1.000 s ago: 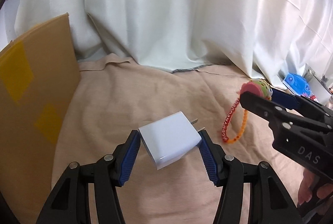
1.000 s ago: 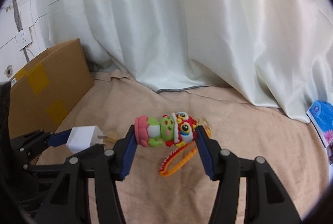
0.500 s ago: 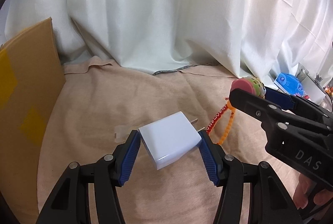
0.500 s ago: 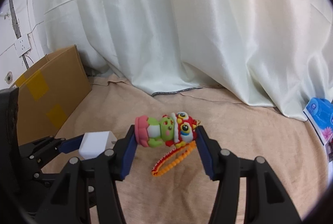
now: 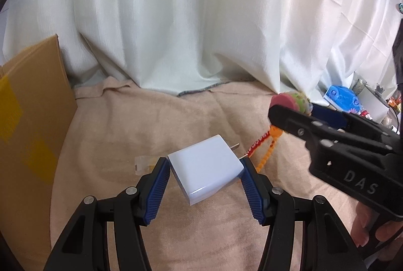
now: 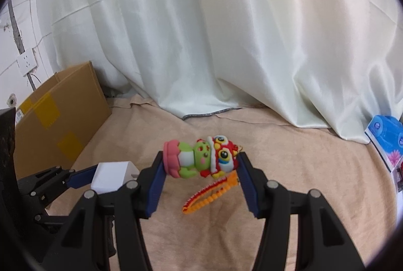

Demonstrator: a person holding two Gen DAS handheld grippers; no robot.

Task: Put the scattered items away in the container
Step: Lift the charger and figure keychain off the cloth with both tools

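- Fingers on my left gripper (image 5: 204, 171) are clamped on a white charger plug (image 5: 205, 169), one blue pad (image 5: 155, 193) on each side; it sits tilted, its two metal prongs pointing away from me toward the curtain (image 5: 176, 19).
- My right gripper (image 6: 200, 170) has its fingers closed on a small dragon figure (image 6: 201, 160), held sideways with its pink base to the left and its red head to the right.
- From the figure hangs a red and orange beaded strap (image 6: 209, 191), drooping below the fingers over the beige cloth (image 6: 289, 157).
- Both held things are off the cloth, in the air.
- A cardboard box (image 6: 58, 125) with yellow tape patches stands at the left edge of the cloth, well apart from both grippers; its top flap stands up.
- A small clear wrapper (image 5: 142, 164) lies on the cloth just beyond my left finger.
- Far right, beside the cloth, lies a blue printed packet (image 6: 385, 135).
- My right hand (image 5: 372, 230) shows at the lower right of the left view, wrapped around the gripper handle.
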